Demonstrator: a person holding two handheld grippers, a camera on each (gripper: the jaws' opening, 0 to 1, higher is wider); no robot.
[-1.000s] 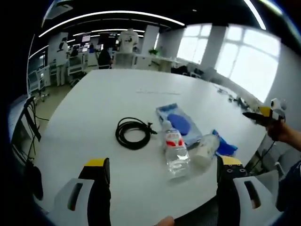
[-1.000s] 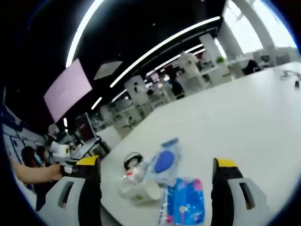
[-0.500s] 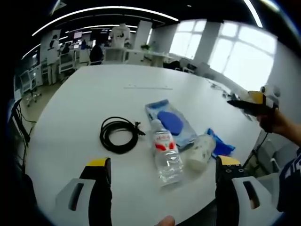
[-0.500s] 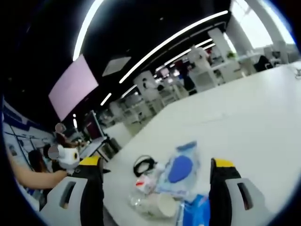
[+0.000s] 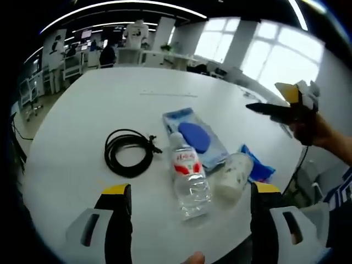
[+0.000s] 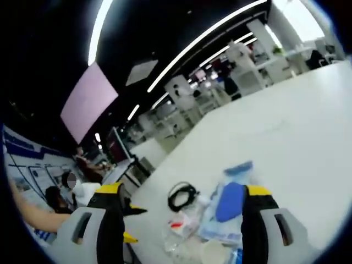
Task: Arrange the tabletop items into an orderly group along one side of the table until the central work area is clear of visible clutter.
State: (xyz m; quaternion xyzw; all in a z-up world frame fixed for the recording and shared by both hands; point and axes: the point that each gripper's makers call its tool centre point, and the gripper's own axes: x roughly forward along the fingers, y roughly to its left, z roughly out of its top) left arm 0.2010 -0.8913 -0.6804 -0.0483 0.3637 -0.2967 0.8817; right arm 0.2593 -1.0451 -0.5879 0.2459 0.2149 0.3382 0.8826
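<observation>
The left gripper (image 5: 190, 206) hangs wide open and empty above the near edge of the white table (image 5: 82, 110). A coiled black cable (image 5: 127, 152), a clear water bottle (image 5: 188, 176), a blue-printed pouch (image 5: 192, 135), a paper cup (image 5: 232, 175) and a blue packet (image 5: 258, 168) cluster near that edge; the far tabletop lies bare. The right gripper (image 6: 184, 212), also spread and holding nothing, hovers off the table's right side
</observation>
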